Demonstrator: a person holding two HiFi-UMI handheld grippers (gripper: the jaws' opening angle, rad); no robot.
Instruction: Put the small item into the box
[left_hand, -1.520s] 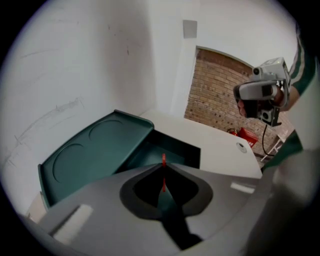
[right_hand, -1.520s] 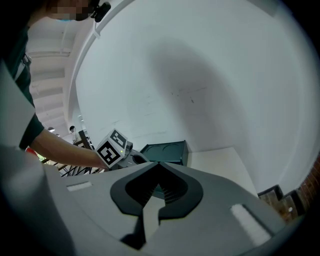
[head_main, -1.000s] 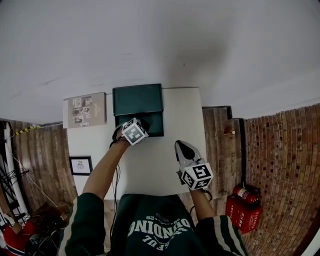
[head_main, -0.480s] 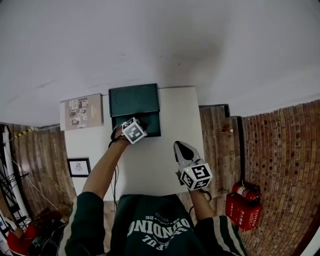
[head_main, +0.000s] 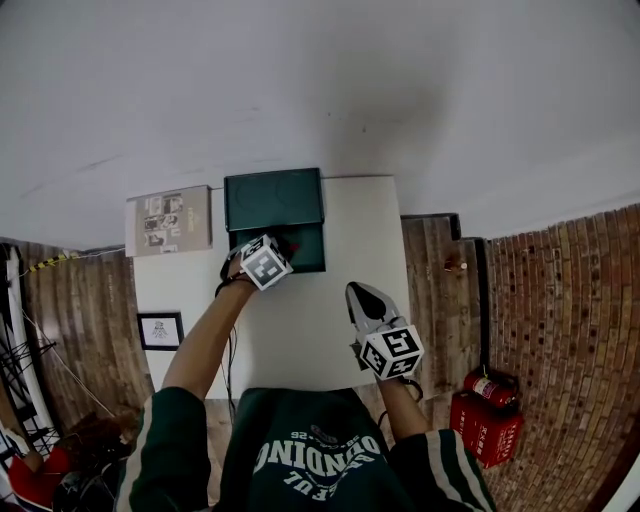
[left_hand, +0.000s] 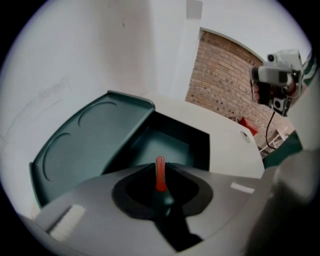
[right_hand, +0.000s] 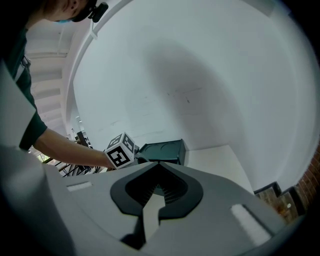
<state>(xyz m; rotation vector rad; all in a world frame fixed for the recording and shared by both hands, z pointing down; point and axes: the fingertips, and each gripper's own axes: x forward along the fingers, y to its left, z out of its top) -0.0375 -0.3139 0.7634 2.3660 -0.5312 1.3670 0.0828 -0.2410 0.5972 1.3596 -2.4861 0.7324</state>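
Note:
A dark green box (head_main: 306, 255) stands at the far side of the white table (head_main: 310, 330), its lid (head_main: 273, 198) swung open towards the wall. My left gripper (head_main: 284, 250) hangs over the box's near left part, shut on a small red item (head_main: 292, 247). In the left gripper view the red item (left_hand: 160, 173) stands upright between the jaws, above the box interior (left_hand: 167, 146), with the lid (left_hand: 90, 145) to the left. My right gripper (head_main: 359, 292) rests over the table's right side, shut and empty; its tip (right_hand: 159, 167) faces the box (right_hand: 162, 151).
A printed board (head_main: 170, 220) lies left of the box. A framed picture (head_main: 160, 330) sits on the floor to the left. Red fire extinguishers (head_main: 488, 386) and a red case (head_main: 484, 427) stand at the right on the brick-patterned floor.
The left gripper has edged slightly over the open box, and the red item now shows at its tip. The right gripper has barely moved.

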